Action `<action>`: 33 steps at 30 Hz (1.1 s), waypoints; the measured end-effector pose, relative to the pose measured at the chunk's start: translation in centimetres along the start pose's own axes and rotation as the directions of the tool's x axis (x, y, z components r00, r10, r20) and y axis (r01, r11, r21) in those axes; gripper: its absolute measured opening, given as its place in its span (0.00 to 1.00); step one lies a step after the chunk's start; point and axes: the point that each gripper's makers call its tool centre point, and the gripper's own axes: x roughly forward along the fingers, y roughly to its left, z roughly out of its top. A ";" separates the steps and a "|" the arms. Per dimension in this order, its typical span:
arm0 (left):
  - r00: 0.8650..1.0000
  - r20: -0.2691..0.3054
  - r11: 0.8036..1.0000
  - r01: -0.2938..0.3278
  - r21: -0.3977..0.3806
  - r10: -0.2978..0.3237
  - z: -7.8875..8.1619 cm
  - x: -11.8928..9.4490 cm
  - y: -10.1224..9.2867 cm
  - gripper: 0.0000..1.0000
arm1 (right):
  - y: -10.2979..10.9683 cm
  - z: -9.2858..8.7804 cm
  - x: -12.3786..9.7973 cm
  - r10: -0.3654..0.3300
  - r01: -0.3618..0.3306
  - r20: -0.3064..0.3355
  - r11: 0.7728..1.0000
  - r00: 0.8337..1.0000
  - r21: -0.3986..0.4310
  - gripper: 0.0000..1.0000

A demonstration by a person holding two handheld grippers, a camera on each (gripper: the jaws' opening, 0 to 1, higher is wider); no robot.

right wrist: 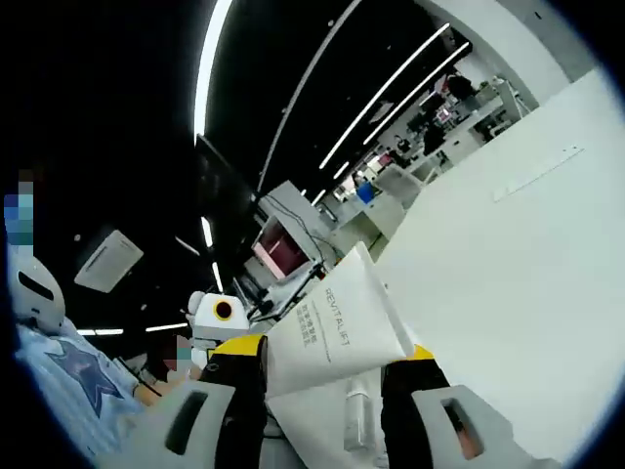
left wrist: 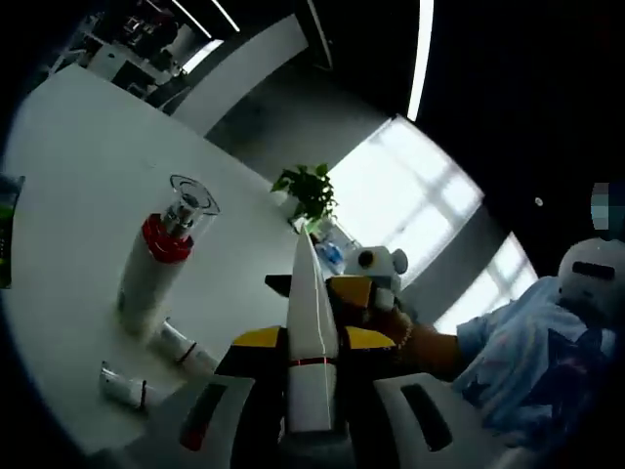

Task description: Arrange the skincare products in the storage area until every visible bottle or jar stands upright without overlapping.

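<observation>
White plastic: a white squeeze tube with a flat crimped end (left wrist: 312, 332) stands edge-on between the jaws of the left claw (left wrist: 311, 391), at 6 o'clock in the left gripper view
Same kind of tube, broadside: in the right gripper view a white tube printed with grey lettering (right wrist: 337, 332) sits between the jaws of the right claw (right wrist: 337, 391), at 6 o'clock; I cannot tell if both claws share one tube
Left claw: clenched on the tube low down, near a thin red band
Right claw: clenched on the tube's body, crimped end fanning upward
White desk (left wrist: 88, 166): carries a tall white bottle with red collar and clear cap (left wrist: 161, 264), upright at 9 o'clock; two small white items (left wrist: 156, 366) lie on their sides near its foot at 7 o'clock
Background: a green potted plant (left wrist: 311, 191) at 12 o'clock
Handling, as a judgement: the tube looks light and soft, likely to buckle if squeezed mid-body and smooth enough to slip; better held near the stiffer cap end
Task state: lying items not yet stood upright
</observation>
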 end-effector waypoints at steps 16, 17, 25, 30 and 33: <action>0.994 -0.039 0.971 0.106 0.212 -0.100 -0.6 0.8 -2.1 0.19 | 6.2 2.7 -1.2 0.164 -0.133 0.032 0.886 0.986 -0.444 0.20; 0.994 -0.041 0.970 0.111 0.215 -0.105 -0.6 0.8 -2.2 0.19 | 6.3 2.7 -1.2 0.165 -0.134 0.030 0.885 0.986 -0.446 0.19; 0.990 -0.073 0.956 0.136 0.262 -0.121 -1.0 0.8 -2.3 0.19 | 7.0 2.5 -1.8 0.196 -0.176 -0.012 0.851 0.981 -0.495 0.15; 0.991 -0.107 0.934 0.114 0.339 -0.083 -1.6 0.9 -1.8 0.21 | 7.7 1.7 -1.8 0.202 -0.215 -0.085 0.810 0.976 -0.545 0.13; 0.990 -0.134 0.915 0.089 0.394 -0.038 -2.2 1.0 -1.1 0.21 | 8.0 1.0 -1.7 0.198 -0.240 -0.135 0.778 0.971 -0.580 0.11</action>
